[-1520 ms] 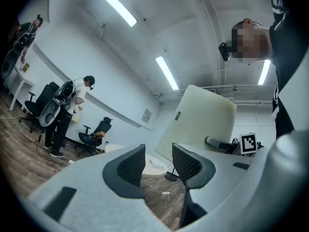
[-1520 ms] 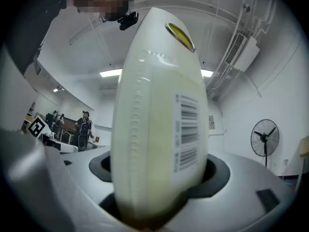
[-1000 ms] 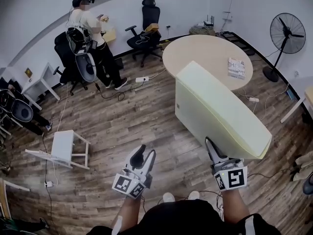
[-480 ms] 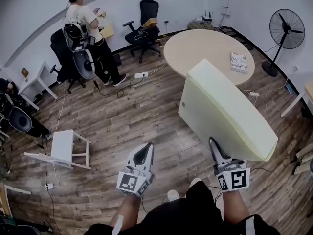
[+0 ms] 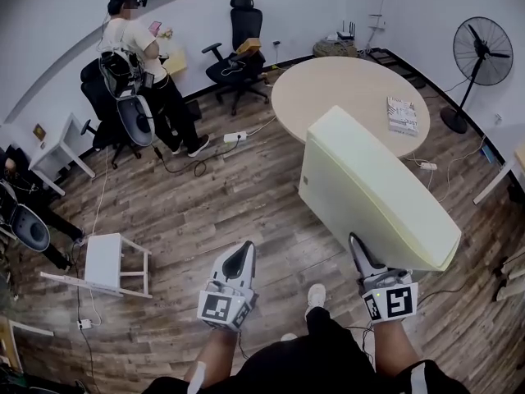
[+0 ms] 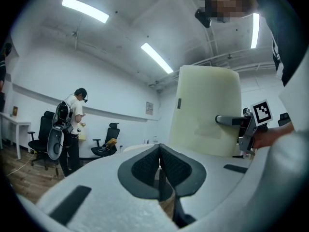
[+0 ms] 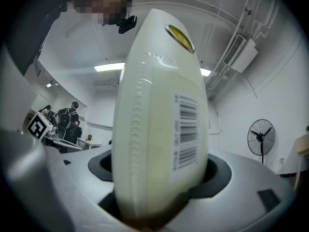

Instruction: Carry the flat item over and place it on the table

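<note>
The flat item point(image 5: 369, 187) is a thick pale yellow foam pad, held on edge and tilted over the wooden floor, its far end reaching toward the round beige table point(image 5: 344, 84). My right gripper point(image 5: 361, 251) is shut on the pad's near lower edge; in the right gripper view the pad point(image 7: 159, 120), with a barcode label, fills the space between the jaws. My left gripper point(image 5: 242, 257) hangs over the floor left of the pad, shut and holding nothing. The left gripper view shows its pads point(image 6: 160, 163) pressed together and the flat item point(image 6: 205, 110) beyond.
A book point(image 5: 399, 113) lies on the table's right side. A standing fan point(image 5: 482, 52) is at the far right. A person point(image 5: 135, 52) stands at the back left near office chairs point(image 5: 238, 52). A tipped white stool point(image 5: 102, 261) and a power strip point(image 5: 238, 134) lie on the floor.
My left gripper's jaws went from open to shut with nothing in them. The right gripper kept its hold on the pad, which shifted slightly as I stepped toward the table.
</note>
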Tool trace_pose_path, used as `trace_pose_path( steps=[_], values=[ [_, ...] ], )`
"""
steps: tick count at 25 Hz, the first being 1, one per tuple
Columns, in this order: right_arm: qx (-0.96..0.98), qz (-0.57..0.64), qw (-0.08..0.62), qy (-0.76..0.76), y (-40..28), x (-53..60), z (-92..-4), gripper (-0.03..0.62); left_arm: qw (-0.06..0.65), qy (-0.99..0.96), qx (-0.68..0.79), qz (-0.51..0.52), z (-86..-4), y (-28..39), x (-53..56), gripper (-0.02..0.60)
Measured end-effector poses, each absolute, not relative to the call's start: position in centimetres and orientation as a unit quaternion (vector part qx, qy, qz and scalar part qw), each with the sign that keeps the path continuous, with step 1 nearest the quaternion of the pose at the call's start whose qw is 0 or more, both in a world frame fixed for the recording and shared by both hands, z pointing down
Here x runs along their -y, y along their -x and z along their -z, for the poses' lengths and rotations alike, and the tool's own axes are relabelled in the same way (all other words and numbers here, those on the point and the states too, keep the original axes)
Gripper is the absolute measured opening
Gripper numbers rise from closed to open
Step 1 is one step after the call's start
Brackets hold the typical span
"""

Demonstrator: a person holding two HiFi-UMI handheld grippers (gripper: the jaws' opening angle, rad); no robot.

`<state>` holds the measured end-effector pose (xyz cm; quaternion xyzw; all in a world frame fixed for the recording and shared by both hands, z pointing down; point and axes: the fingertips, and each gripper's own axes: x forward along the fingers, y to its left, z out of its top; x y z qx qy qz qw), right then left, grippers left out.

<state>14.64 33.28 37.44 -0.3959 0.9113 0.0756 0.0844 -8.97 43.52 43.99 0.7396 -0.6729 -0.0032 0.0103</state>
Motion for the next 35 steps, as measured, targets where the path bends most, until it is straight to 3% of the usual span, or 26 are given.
trace_pose_path(
  steps=[26, 35],
  values=[
    [-0.917, -0.071, 0.072, 0.385, -15.8, -11.8, -37.9, 0.370, 0.020, -0.751, 0.660, 0.002, -43.3, 5.8, -20.2, 0.008],
    [-0.912, -0.071, 0.072, 0.398, -13.8, -6.5, -37.7, 0.370, 0.028, -0.756, 0.654, 0.003, -44.0, 8.7, -14.7, 0.008]
  ],
)
